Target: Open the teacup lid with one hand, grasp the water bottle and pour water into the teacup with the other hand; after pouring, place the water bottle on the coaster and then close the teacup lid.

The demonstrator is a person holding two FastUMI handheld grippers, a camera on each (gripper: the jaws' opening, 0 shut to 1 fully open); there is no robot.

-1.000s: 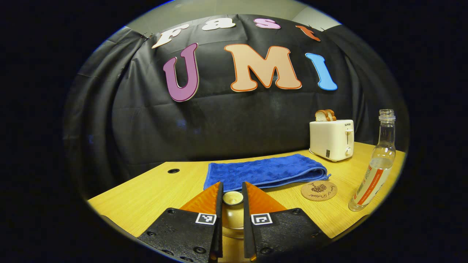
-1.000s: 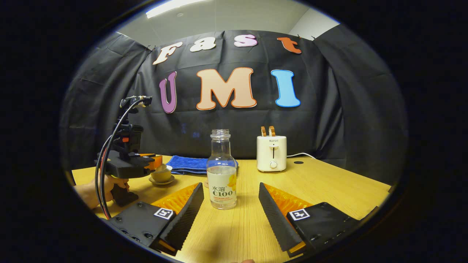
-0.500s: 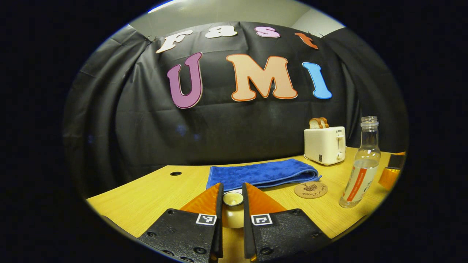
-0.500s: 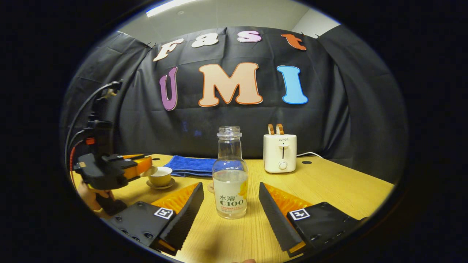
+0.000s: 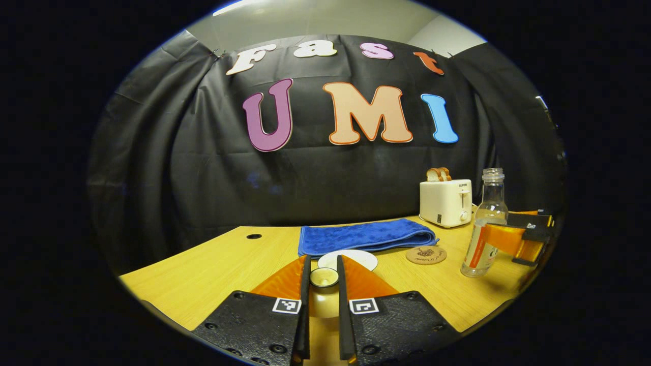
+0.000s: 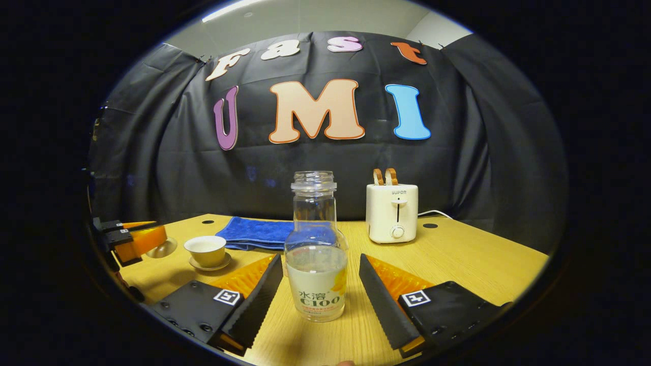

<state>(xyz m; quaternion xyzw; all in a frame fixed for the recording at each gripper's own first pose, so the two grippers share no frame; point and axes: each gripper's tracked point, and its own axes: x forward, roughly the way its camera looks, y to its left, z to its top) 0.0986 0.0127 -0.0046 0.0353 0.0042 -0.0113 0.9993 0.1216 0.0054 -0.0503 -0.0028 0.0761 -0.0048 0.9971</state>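
My left gripper (image 5: 323, 284) clenches the teacup lid (image 5: 324, 277); my right gripper (image 6: 320, 284) is spread around the upright water bottle (image 6: 316, 254), neck up, near the desk's (image 6: 457, 264) front edge.

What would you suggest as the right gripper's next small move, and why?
Probably close the right gripper on the water bottle: the bottle stands upright between its open fingers, and the left gripper already holds the lid off the open teacup.

My wooden counter (image 6: 457, 264) carries a blue towel (image 6: 254, 231), toaster (image 6: 392, 212), cork coaster (image 5: 426, 254), water bottle (image 6: 316, 264), and saucered teacup (image 6: 205, 251).
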